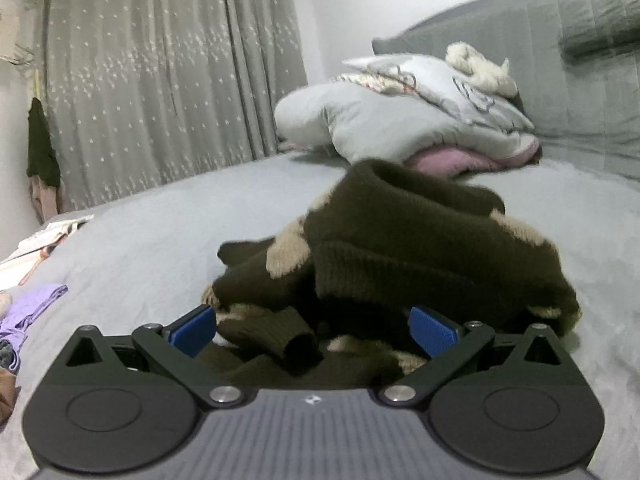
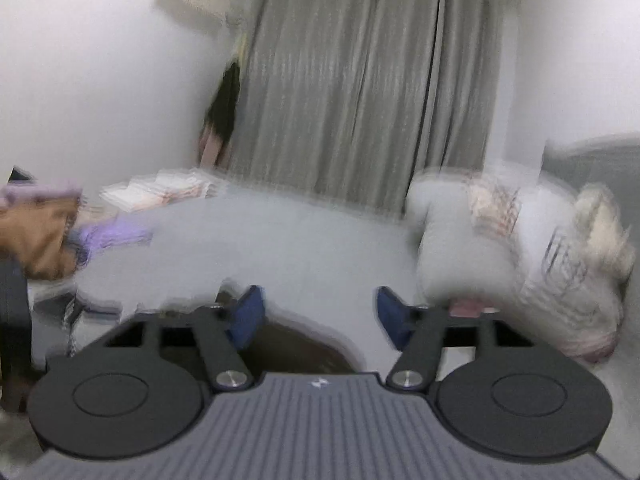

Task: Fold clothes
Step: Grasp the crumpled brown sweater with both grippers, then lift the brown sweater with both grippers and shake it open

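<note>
A crumpled dark brown knit sweater (image 1: 400, 248) with beige patches lies in a heap on the grey bed (image 1: 160, 232). My left gripper (image 1: 314, 330) is open, its blue pads on either side of the sweater's near folds, with a ribbed cuff (image 1: 288, 336) lying between them. My right gripper (image 2: 318, 316) is open and empty above the bed; the right wrist view is blurred by motion. A dark brown patch (image 2: 296, 350), likely the sweater, shows just below its jaws.
A pale grey quilt with a pink garment under it (image 1: 400, 120) is piled near the headboard (image 1: 560, 60). Purple cloth (image 1: 28, 312) and brown cloth (image 2: 36, 240) lie at the bed's left. Folded light items (image 2: 160, 192) sit by the curtain (image 1: 160, 80).
</note>
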Tool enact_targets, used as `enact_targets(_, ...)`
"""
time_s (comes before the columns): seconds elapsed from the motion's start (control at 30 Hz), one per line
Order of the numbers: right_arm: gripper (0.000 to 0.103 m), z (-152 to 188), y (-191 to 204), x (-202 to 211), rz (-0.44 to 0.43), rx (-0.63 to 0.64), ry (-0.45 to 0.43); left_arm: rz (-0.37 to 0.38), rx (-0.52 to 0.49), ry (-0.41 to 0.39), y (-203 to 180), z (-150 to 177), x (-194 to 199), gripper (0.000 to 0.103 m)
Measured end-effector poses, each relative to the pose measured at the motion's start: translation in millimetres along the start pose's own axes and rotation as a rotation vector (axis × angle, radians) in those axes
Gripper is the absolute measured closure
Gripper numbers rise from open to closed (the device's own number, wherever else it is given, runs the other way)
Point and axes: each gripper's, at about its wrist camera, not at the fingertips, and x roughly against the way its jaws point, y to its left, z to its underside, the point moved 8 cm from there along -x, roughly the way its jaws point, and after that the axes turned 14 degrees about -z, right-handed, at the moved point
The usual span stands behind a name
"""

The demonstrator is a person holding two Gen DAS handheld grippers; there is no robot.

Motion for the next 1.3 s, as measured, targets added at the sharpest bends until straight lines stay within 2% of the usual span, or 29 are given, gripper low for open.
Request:
enact_targets(0.03, 0.033, 26, 24, -21, -0.023, 0.063, 0.067, -0.02, 0.0, 0.018, 13, 4, -9, 0.001)
enact_targets(0.1, 0.033, 51, 37, -36, -0.059, 0.195, 0.143, -0.041, 0.023, 0.042, 25, 4, -13, 0.001)
enact_targets(0.13, 0.032, 69, 63, -53, -0.072, 0.33, 0.2, -0.072, 0.079, 0.088, 42, 4, -19, 0.001)
enact_targets(0.2, 0.029, 84, 100, -71, -0.052, 0.517, 0.252, -0.102, 0.157, 0.12, 60, 10, -26, 0.001)
enact_targets(0.23, 0.03, 89, 120, -85, 0.003, 0.636, 0.275, -0.106, 0.173, 0.129, 62, 12, -29, 0.001)
enact_targets(0.27, 0.042, 89, 134, -96, 0.055, 0.705, 0.3, -0.109, 0.188, 0.138, 65, 14, -32, 0.001)
enact_targets(0.3, 0.081, 87, 140, -100, 0.079, 0.728, 0.319, -0.105, 0.195, 0.153, 66, 18, -35, 0.001)
enact_targets(0.37, 0.085, 61, 134, -88, 0.112, 0.593, 0.275, -0.106, 0.19, 0.146, 65, 17, -35, 0.001)
enact_targets(0.43, 0.085, 29, 115, -54, 0.086, 0.402, 0.187, -0.091, 0.184, 0.113, 61, 11, -30, 0.001)
enact_targets(0.5, 0.086, 0, 92, -5, 0.084, 0.321, 0.11, -0.053, 0.158, 0.048, 53, -3, -19, 0.001)
enact_targets(0.57, 0.086, -17, 89, 37, 0.082, 0.28, 0.035, -0.032, 0.121, -0.024, 46, -19, -7, 0.001)
enact_targets(0.63, 0.086, -52, 84, 83, 0.079, 0.277, -0.044, -0.013, 0.106, -0.115, 45, -38, 11, 0.001)
enact_targets(0.77, 0.086, -106, 88, 174, 0.074, 0.318, -0.157, 0.101, 0.241, -0.265, 59, -73, 51, 0.001)
enact_targets(0.83, 0.086, -141, 97, 215, 0.064, 0.31, -0.227, 0.206, 0.298, -0.28, 63, -76, 64, 0.0)
enact_targets(0.87, 0.086, -160, 104, 239, 0.057, 0.299, -0.271, 0.25, 0.303, -0.276, 61, -75, 67, 0.0)
enact_targets(0.93, 0.086, -198, 94, 272, 0.035, 0.285, -0.338, 0.334, 0.298, -0.267, 55, -73, 74, 0.0)
enact_targets(0.97, 0.086, -212, 96, 288, 0.024, 0.282, -0.367, 0.356, 0.285, -0.276, 52, -73, 79, 0.0)
enact_targets(1.03, 0.086, -241, 65, 294, 0.01, 0.272, -0.383, 0.396, 0.263, -0.295, 48, -71, 87, 0.0)
enact_targets(1.17, 0.086, -271, 29, 312, -0.03, 0.258, -0.423, 0.456, 0.263, -0.286, 43, -65, 92, 0.0)
enact_targets(1.27, 0.086, -286, 28, 324, -0.16, 0.215, -0.503, 0.499, 0.273, -0.275, 39, -59, 94, 0.0)
enact_targets(1.3, 0.086, -291, 48, 329, -0.209, 0.223, -0.517, 0.512, 0.287, -0.278, 42, -59, 95, 0.0)
